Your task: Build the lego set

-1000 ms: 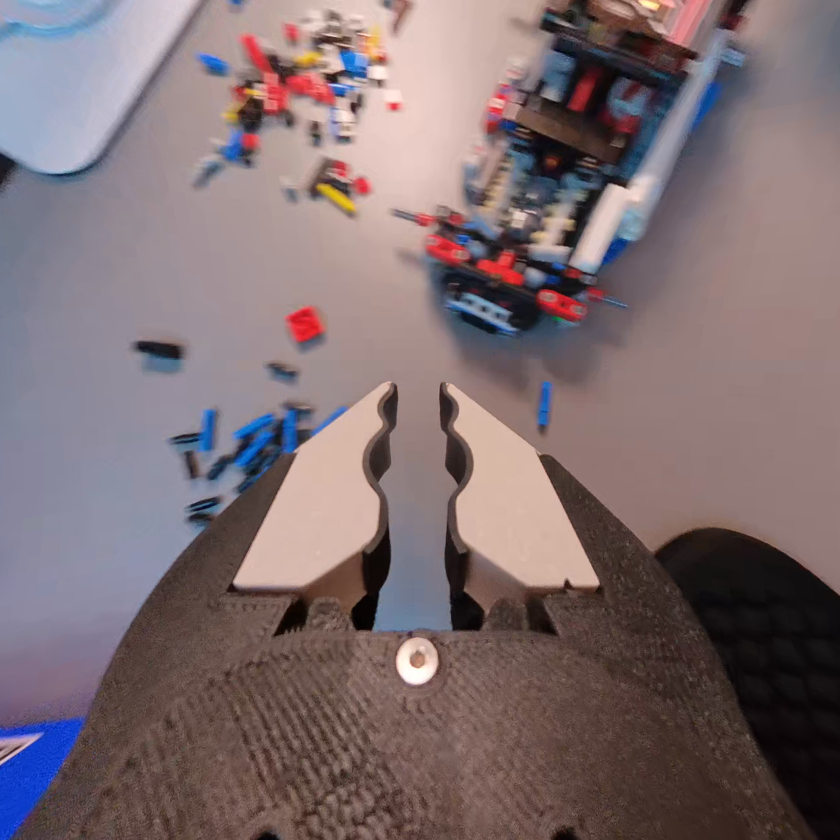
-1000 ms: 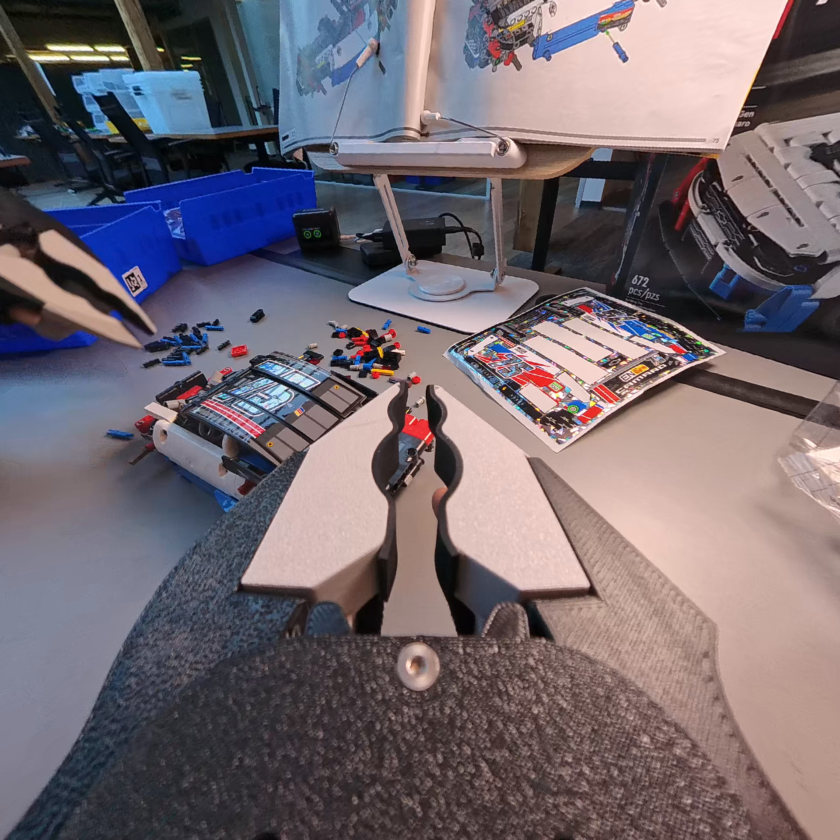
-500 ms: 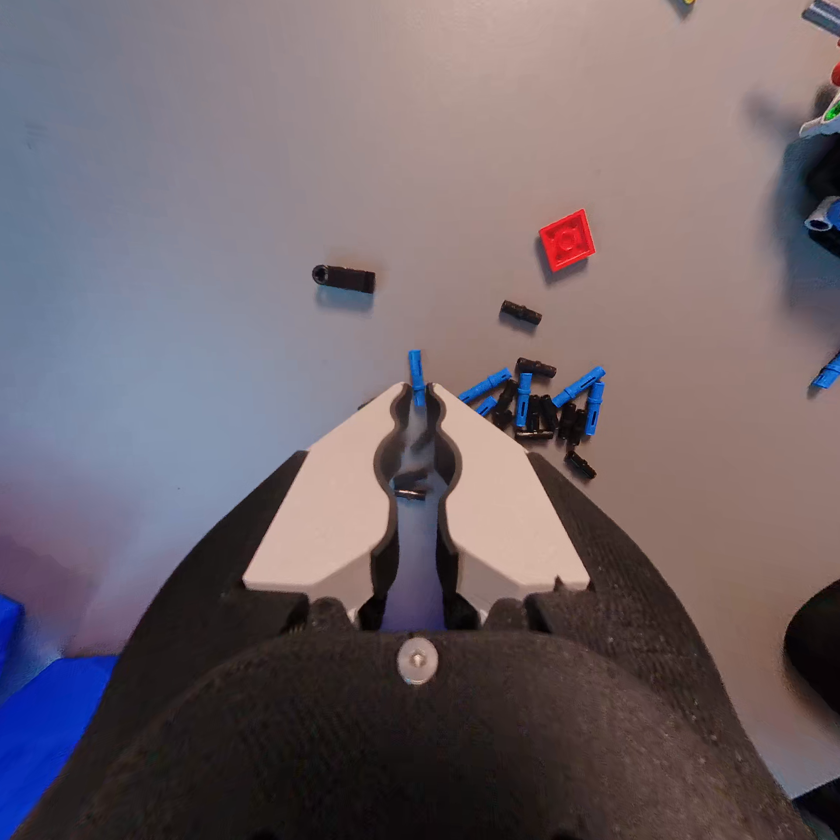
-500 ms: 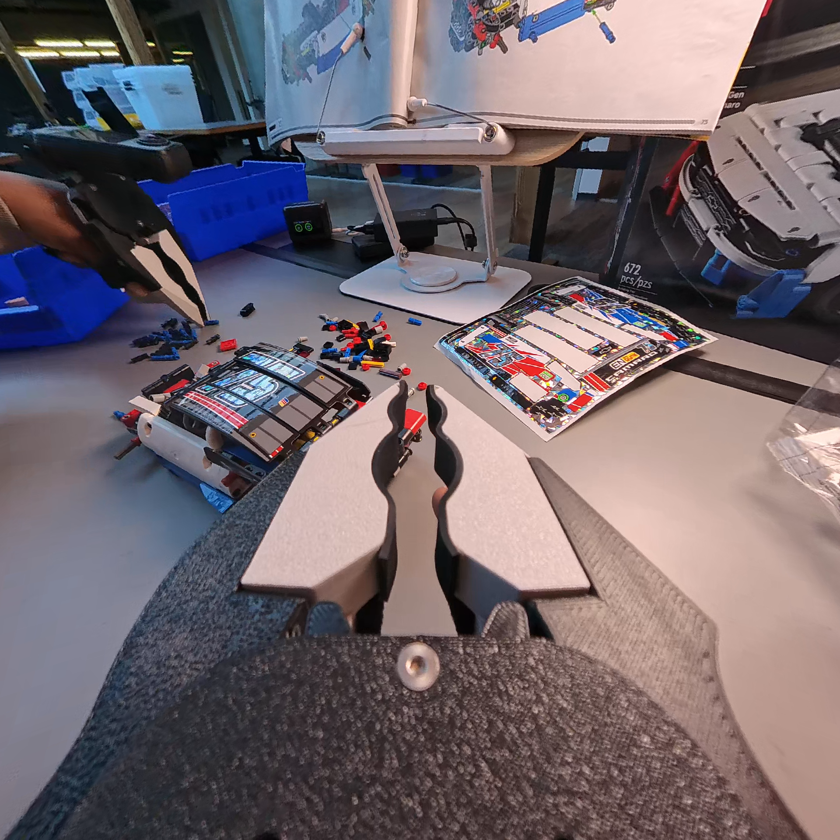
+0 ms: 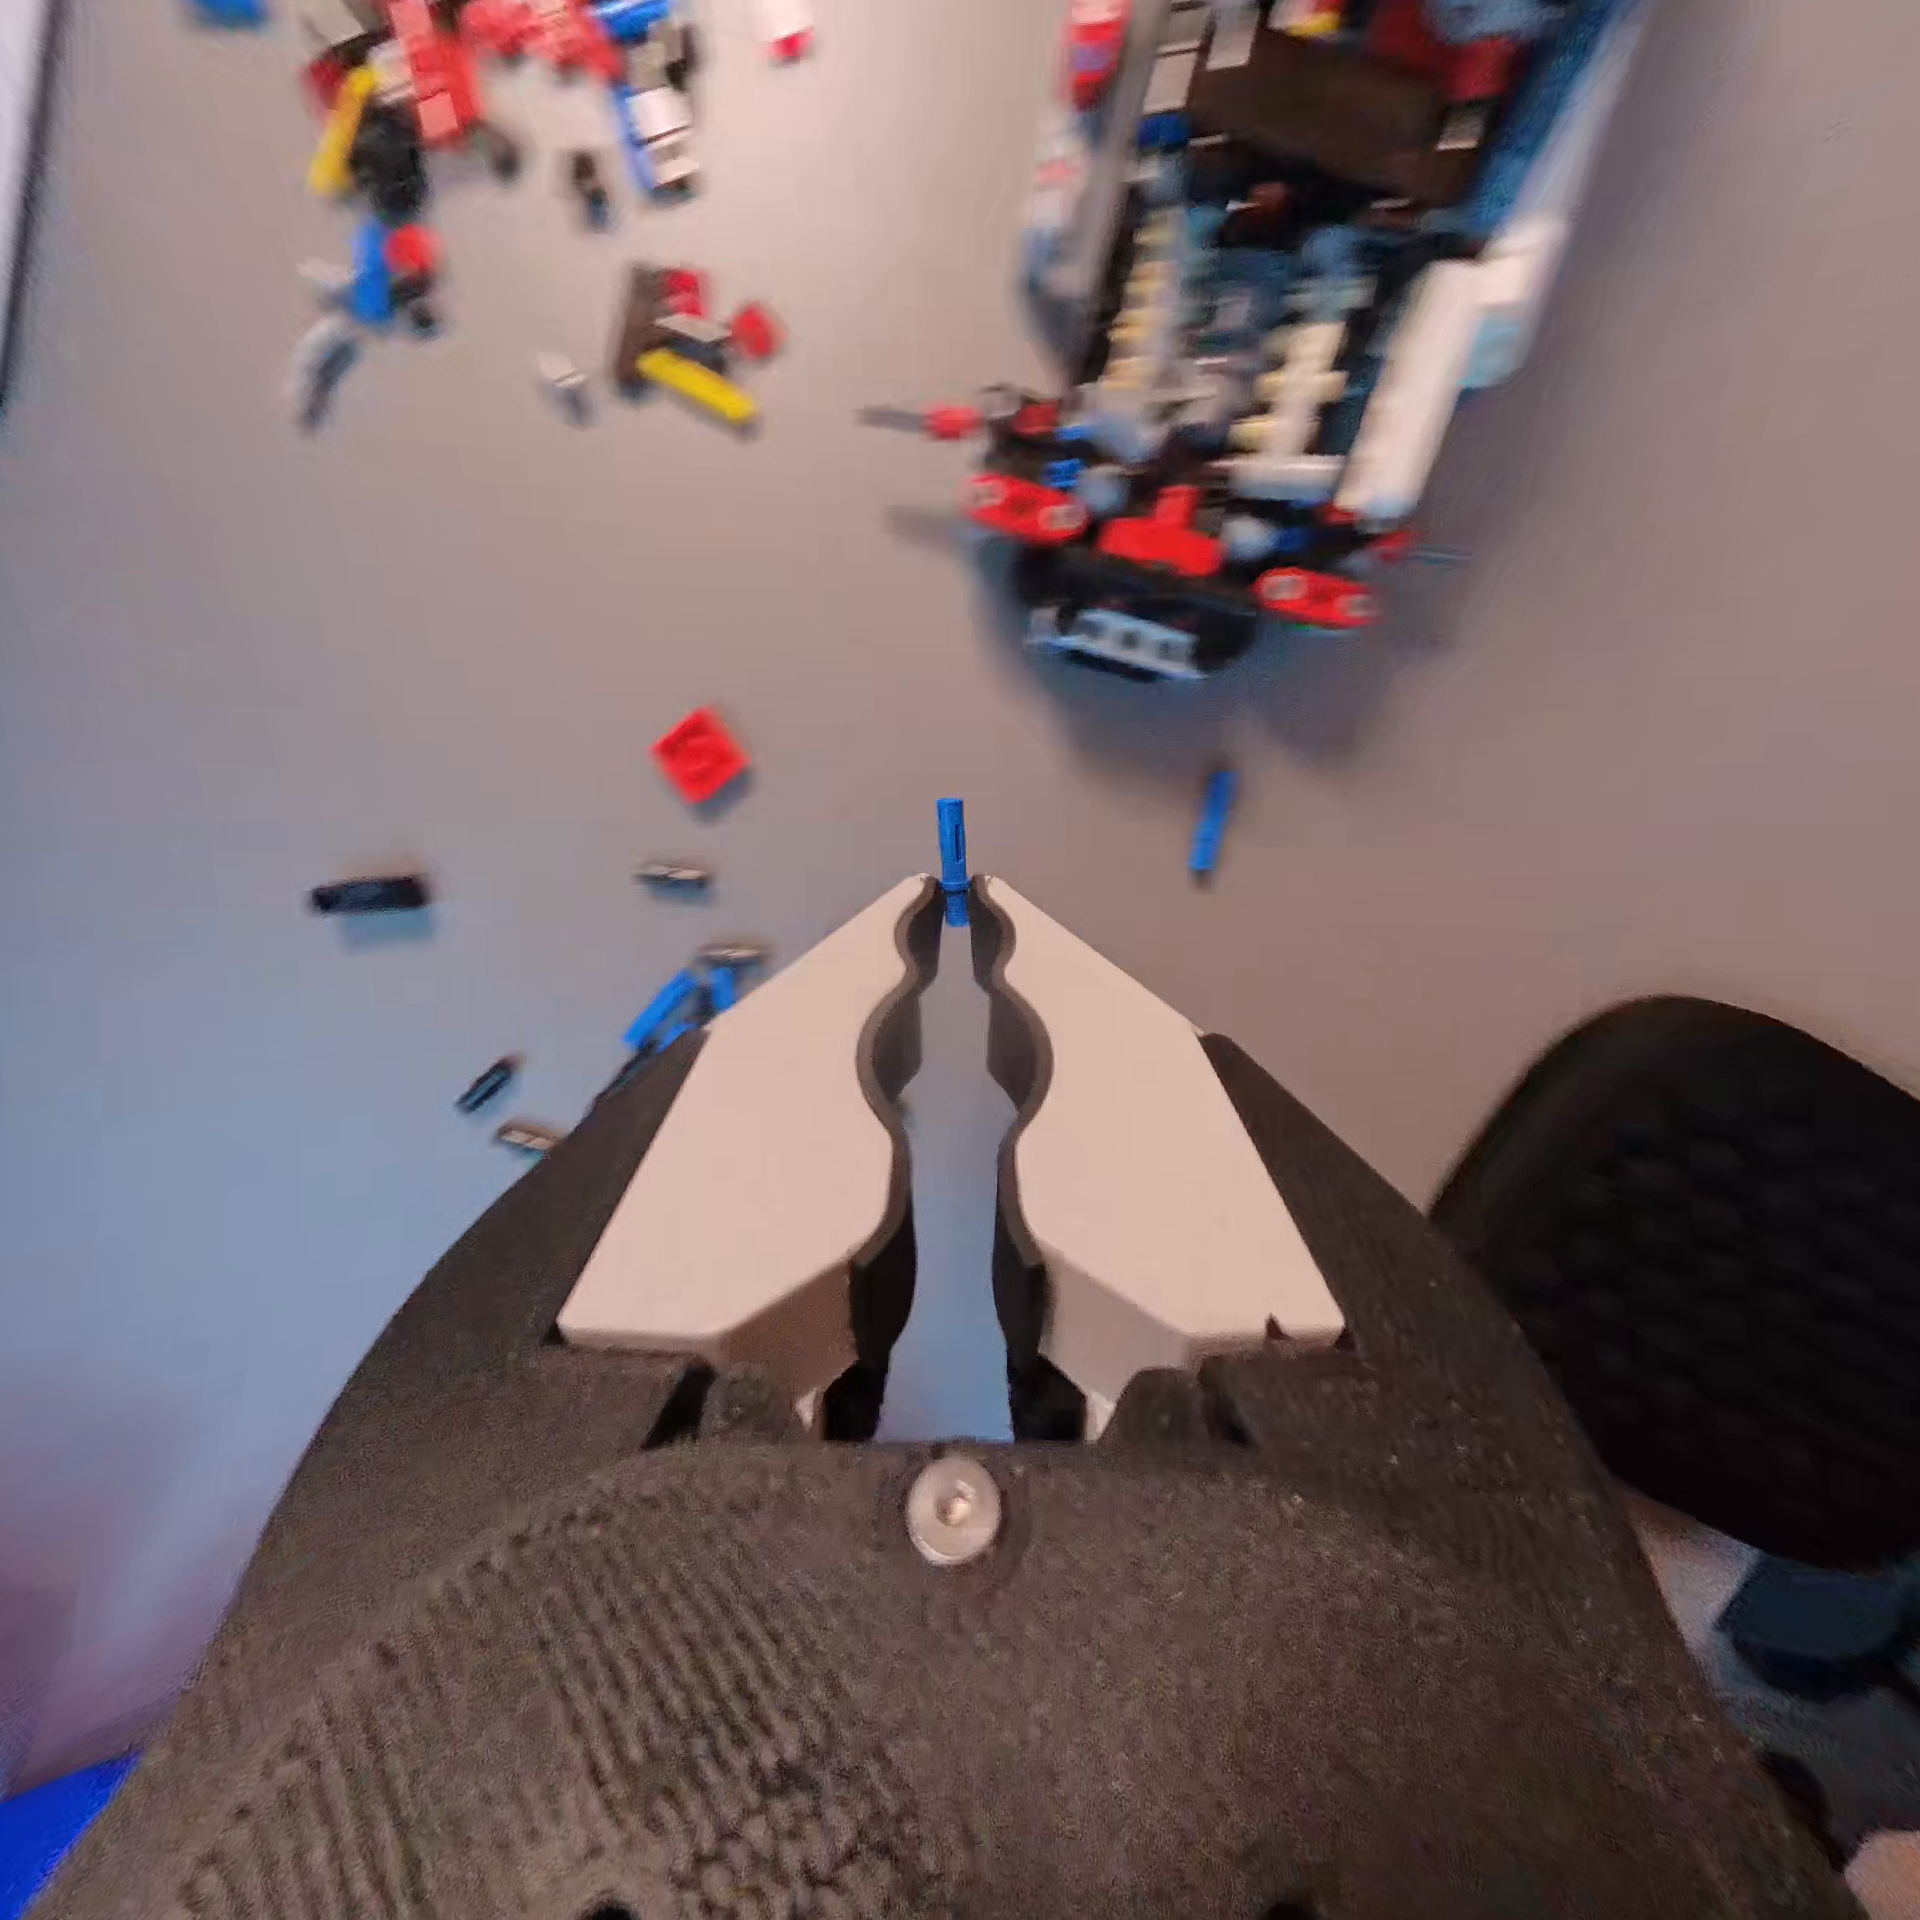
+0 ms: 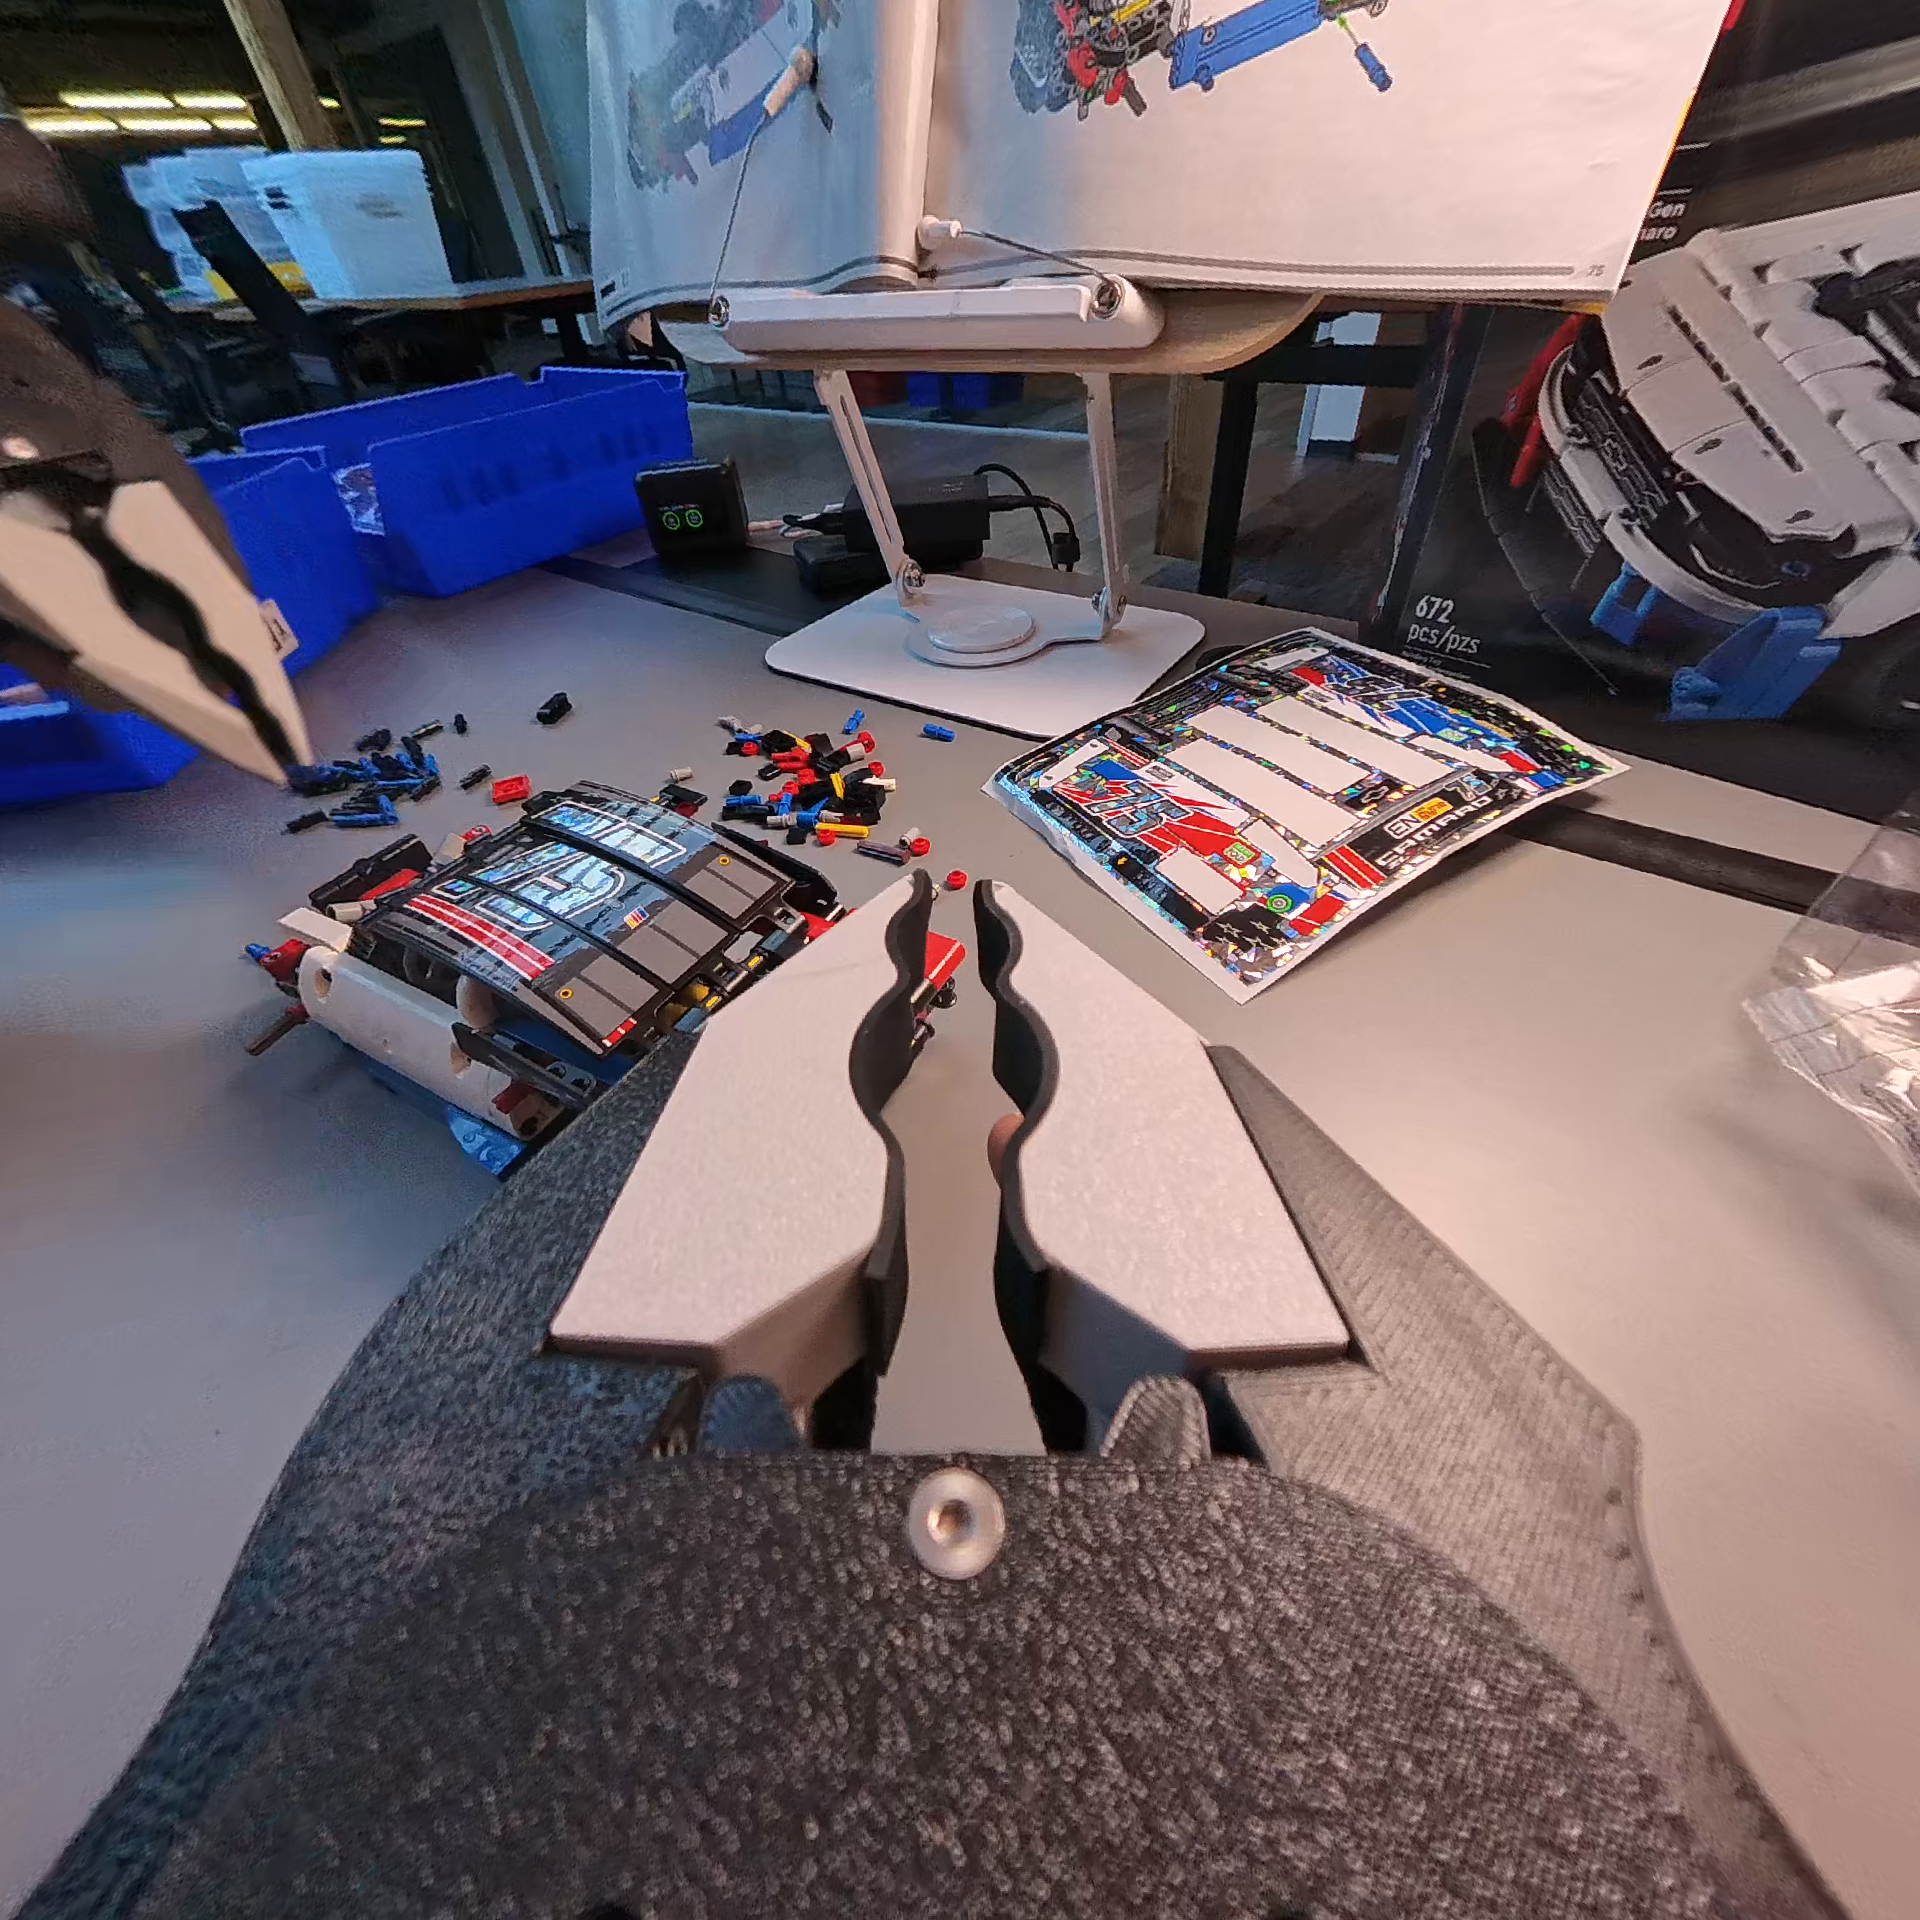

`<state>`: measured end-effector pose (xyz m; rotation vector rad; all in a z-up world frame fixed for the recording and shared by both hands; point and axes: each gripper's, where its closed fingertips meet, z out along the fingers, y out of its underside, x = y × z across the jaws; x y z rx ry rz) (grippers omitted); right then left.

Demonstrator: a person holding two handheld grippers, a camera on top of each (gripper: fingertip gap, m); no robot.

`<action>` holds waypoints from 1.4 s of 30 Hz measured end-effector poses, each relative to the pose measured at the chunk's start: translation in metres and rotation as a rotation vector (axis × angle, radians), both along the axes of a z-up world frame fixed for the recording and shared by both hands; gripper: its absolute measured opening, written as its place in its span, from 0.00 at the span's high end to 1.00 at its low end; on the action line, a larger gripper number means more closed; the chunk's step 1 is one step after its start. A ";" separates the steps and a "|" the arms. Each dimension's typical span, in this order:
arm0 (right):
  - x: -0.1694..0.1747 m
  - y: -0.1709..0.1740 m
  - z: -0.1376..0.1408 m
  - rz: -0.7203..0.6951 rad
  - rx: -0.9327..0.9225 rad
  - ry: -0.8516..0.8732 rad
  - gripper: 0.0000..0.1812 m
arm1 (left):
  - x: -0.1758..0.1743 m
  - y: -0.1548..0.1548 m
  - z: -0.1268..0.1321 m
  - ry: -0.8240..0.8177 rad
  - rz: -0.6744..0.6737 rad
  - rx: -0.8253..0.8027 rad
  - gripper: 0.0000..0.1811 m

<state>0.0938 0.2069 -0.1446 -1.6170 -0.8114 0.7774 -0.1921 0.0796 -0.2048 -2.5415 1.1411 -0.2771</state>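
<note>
Clenched at their very tips, the jaws of the left gripper pinch a small blue plastic connector pin. Its long axis runs straight out along the fingers, so most of its length sticks forward, free of the tips. The jaws of the right gripper stand slightly apart with nothing between them; it hangs low over the grey tabletop, and a red and black piece beyond shows through the gap.

The part-built car model, black-roofed with white side panels and red fittings, lies on the table. From the left gripper it sits ahead and to the right, well apart from the pin, its red and black end facing the tips; that view is blurred, so no pin hole can be made out. From the right gripper the model lies just ahead and to the left, much nearer.

The left gripper also shows at the far left of the right wrist view, its tips above a scatter of small blue and black pins. A loose flat red square plate and a second blue pin lie on the table between the held pin and the model.

Judging from this, the pin must travel forward and rightward to the model, entering end first, while the nearer right gripper is best placed to steady the car.
</note>
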 end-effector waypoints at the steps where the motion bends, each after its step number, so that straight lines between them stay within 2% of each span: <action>1: 0.000 0.000 0.000 0.001 -0.002 0.001 0.96 | 0.022 -0.017 0.001 -0.005 -0.066 -0.010 0.98; 3: -0.001 0.000 -0.001 0.005 -0.007 0.001 0.96 | 0.051 -0.045 -0.010 0.021 -0.151 -0.035 0.98; 6: -0.003 -0.003 0.000 0.008 0.002 -0.003 0.96 | 0.069 -0.062 -0.028 0.036 -0.174 -0.033 0.98; 12: -0.004 -0.007 0.002 0.012 0.014 -0.003 0.96 | 0.067 -0.066 -0.045 0.068 -0.144 -0.020 0.97; 19: -0.006 -0.009 -0.003 0.017 0.009 -0.015 0.96 | 0.069 -0.064 -0.044 0.028 -0.113 0.021 0.97; 22: -0.007 -0.010 -0.004 0.019 0.004 -0.021 0.96 | 0.070 -0.061 -0.041 -0.033 -0.081 0.049 0.93; 27: -0.013 -0.015 -0.003 0.020 0.020 -0.044 0.96 | 0.069 -0.034 -0.019 -0.236 0.102 0.233 0.89; 32: -0.028 -0.026 0.009 0.022 0.008 -0.059 0.96 | 0.047 -0.007 -0.004 -0.322 0.302 0.494 0.81; 35: -0.044 -0.038 0.018 0.023 0.003 -0.078 0.95 | 0.034 0.003 0.008 -0.388 0.391 0.637 0.81; 37: -0.057 -0.046 0.021 0.012 -0.002 -0.101 0.95 | 0.025 0.006 0.012 -0.409 0.434 0.719 0.81; 42: -0.070 -0.043 0.013 -0.119 0.003 -0.150 0.96 | 0.016 0.004 0.016 -0.385 0.486 0.779 0.76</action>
